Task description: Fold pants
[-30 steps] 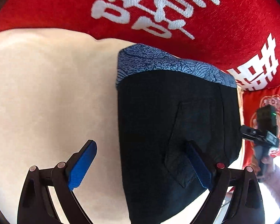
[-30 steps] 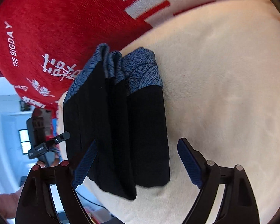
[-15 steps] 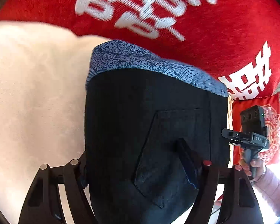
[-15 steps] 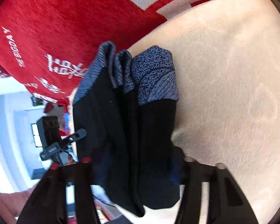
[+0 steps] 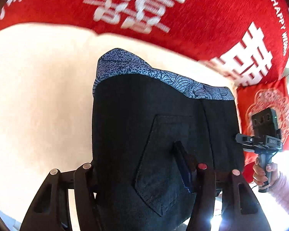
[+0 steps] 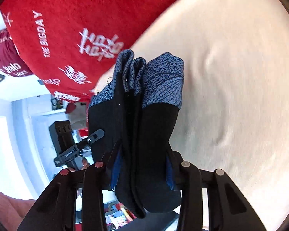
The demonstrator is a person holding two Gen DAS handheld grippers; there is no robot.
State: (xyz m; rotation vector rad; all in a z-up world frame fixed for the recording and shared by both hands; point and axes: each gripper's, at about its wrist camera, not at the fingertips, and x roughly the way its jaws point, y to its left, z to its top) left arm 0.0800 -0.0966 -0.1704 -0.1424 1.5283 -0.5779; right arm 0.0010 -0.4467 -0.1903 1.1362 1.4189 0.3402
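Both tongs are clamping the folded pants: the left tongs are pinching the near edge by the back pocket, the right tongs are squeezing the stacked layers edge-on. The bundle is sitting over the cream bed, waistband pointing far toward the red blanket. Folding is looking nearly finished; the next move is likely calling for laying it flat, then releasing together.
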